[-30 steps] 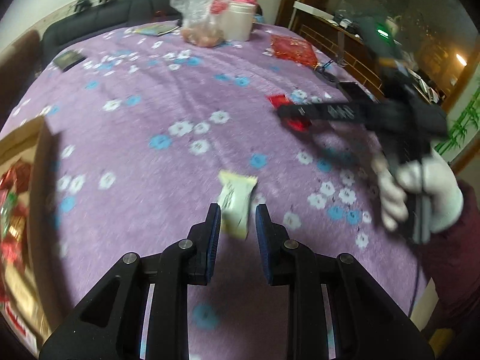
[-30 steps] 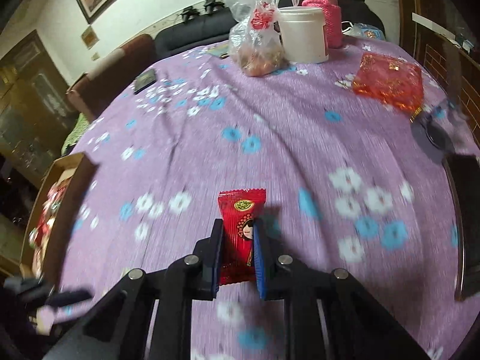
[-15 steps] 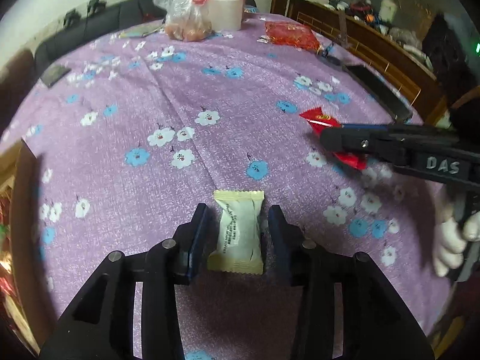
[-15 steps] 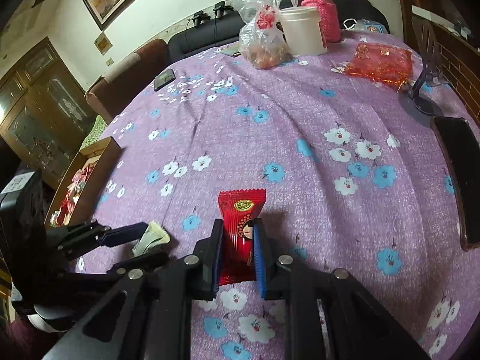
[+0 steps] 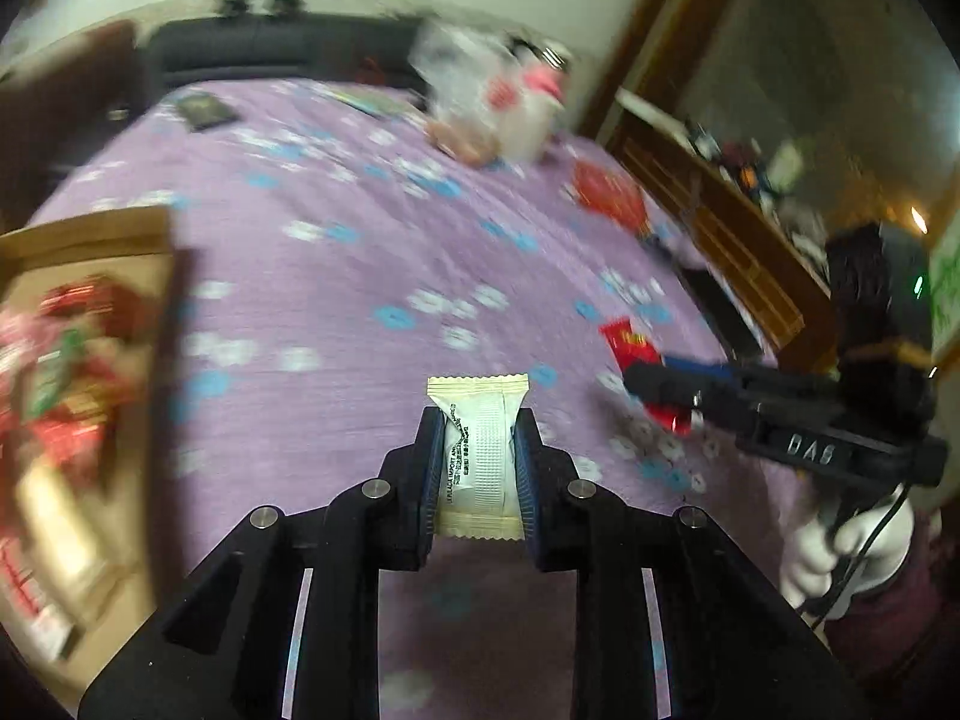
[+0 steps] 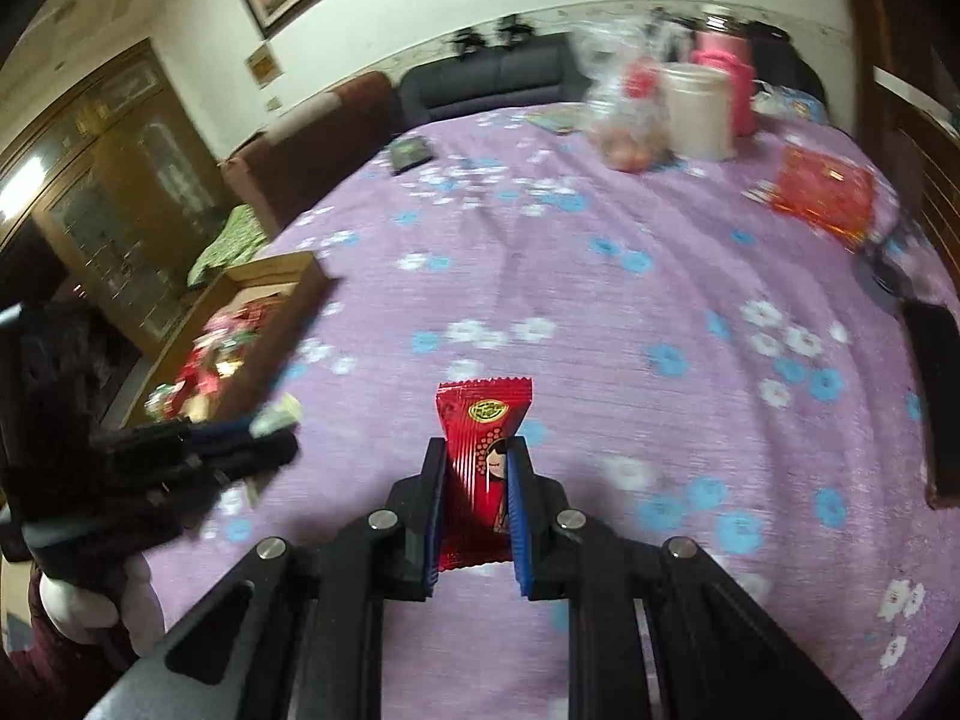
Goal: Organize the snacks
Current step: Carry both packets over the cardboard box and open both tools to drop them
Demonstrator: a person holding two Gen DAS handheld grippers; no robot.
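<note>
My left gripper [image 5: 474,468] is closing its jaws, and the cream-white, crimp-edged foil snack packet [image 5: 478,450] sits between them with both pads against its sides, carried clear above the purple flowered tablecloth [image 5: 336,276]. My right gripper [image 6: 477,498] has its fingers pinched on the red foil candy wrapper printed with a small cartoon face [image 6: 483,456]; the wrapper stands upright between the pads, its crimped top edge rising past the fingertips. From the left wrist view I note the right gripper out to the right, its red wrapper sticking out ahead of the fingers, gripped by a white-gloved hand [image 5: 840,546]. The open brown cardboard box [image 5: 90,234] lies at the table's left edge, already holding a blurred heap of red and green wrapped snacks. At the far end of the table I record a clear plastic bag [image 6: 624,114], a white cylindrical tub [image 6: 699,111], a pink flask [image 6: 729,72] and a flat red packet [image 6: 828,192]. A dark phone-like slab [image 6: 936,396] lies at the right edge.
</note>
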